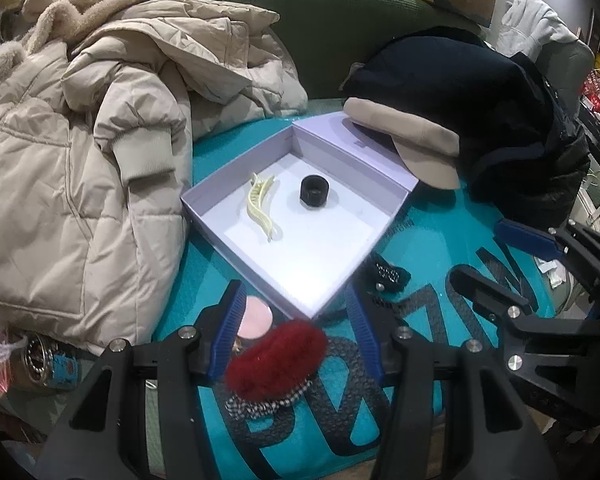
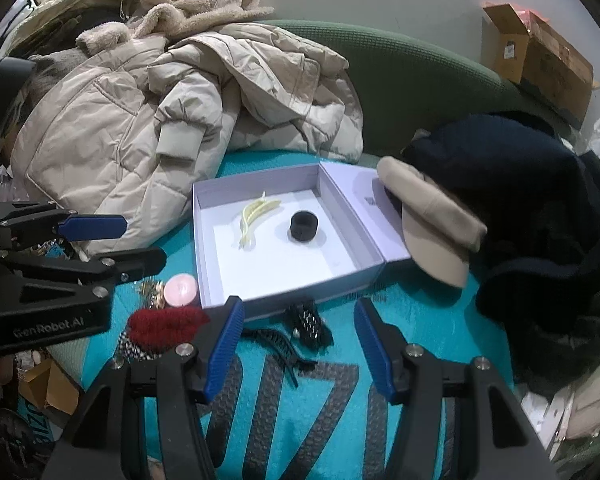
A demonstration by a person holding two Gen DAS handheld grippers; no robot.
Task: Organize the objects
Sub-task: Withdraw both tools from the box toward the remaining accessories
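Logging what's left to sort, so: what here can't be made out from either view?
- Checked accessory, left wrist view: mostly hidden under the red furry clip.
- Pink round item, left wrist view: partly behind the left claw finger.
- Label on the box lid, right wrist view: too small to read.

The box (image 2: 216, 236) looks like matt pale-lilac cardboard, smooth inside. In it, the yellow hair claw (image 2: 252, 216) is glossy plastic and the black hair tie (image 2: 304, 227) is dull, soft cloth. The red hair clip (image 1: 276, 356) is fluffy fur over a checked woven fabric. The pink disc (image 2: 180, 289) has a smooth, slightly shiny face. The teal bag (image 2: 308, 408) is shiny bubble plastic. The beige jacket (image 1: 60, 184) is smooth quilted cloth with ribbed cuffs; the cap (image 2: 432, 220) is matt brushed cloth. Both grippers' fingers (image 2: 224, 344) carry ridged blue rubbery pads on matt black plastic with bright metal screws.
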